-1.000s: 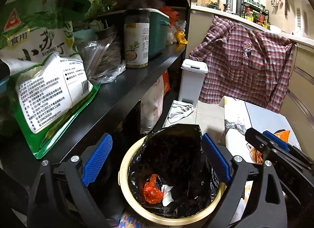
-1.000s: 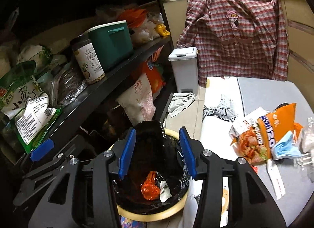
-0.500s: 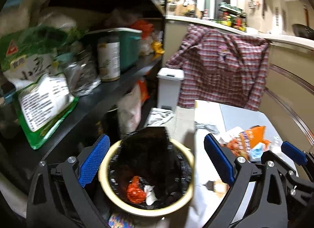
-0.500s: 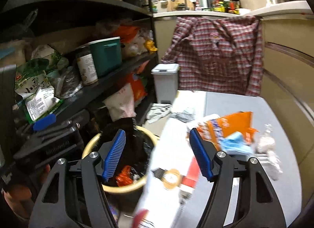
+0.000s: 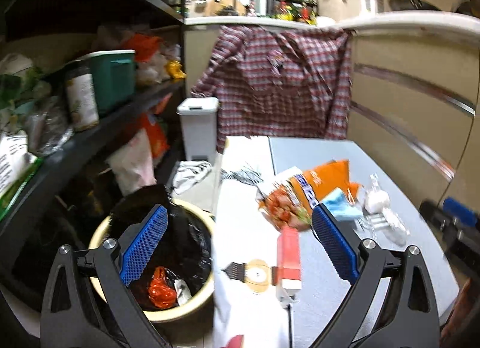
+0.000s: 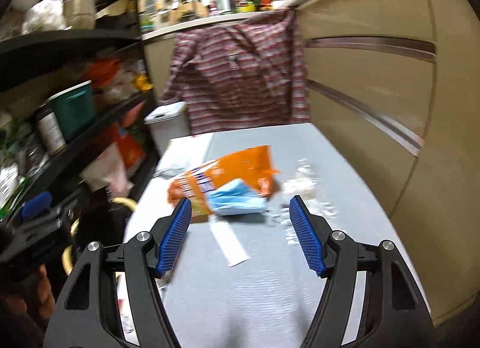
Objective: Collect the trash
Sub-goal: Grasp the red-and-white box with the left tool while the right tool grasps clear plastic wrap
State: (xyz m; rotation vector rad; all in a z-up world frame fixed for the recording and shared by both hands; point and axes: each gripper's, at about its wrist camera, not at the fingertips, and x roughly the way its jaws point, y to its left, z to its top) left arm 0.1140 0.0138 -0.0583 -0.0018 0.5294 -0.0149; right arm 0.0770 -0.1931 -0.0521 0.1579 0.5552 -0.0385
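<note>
A cream bin with a black liner (image 5: 192,297) stands on the floor left of the grey table (image 6: 270,273); red and white trash (image 5: 160,289) lies in it. On the table lie an orange snack bag (image 6: 240,165) (image 5: 321,180), a blue face mask (image 6: 237,201) (image 5: 340,207), crumpled clear plastic (image 6: 300,183) (image 5: 381,207), a white paper strip (image 6: 229,243) and a red box (image 5: 288,253). My left gripper (image 5: 240,243) is open and empty, over the bin's edge and the table. My right gripper (image 6: 241,234) is open and empty, just short of the mask.
A black shelf (image 5: 99,135) full of jars and bags runs along the left. A white pedal bin (image 5: 199,126) and a plaid shirt (image 5: 282,84) are behind the table. A beige curved cabinet (image 6: 375,108) borders the table on the right.
Both grippers have swung right from above the bin toward the table. The right gripper has opened wider and now faces the mask and snack bag.
</note>
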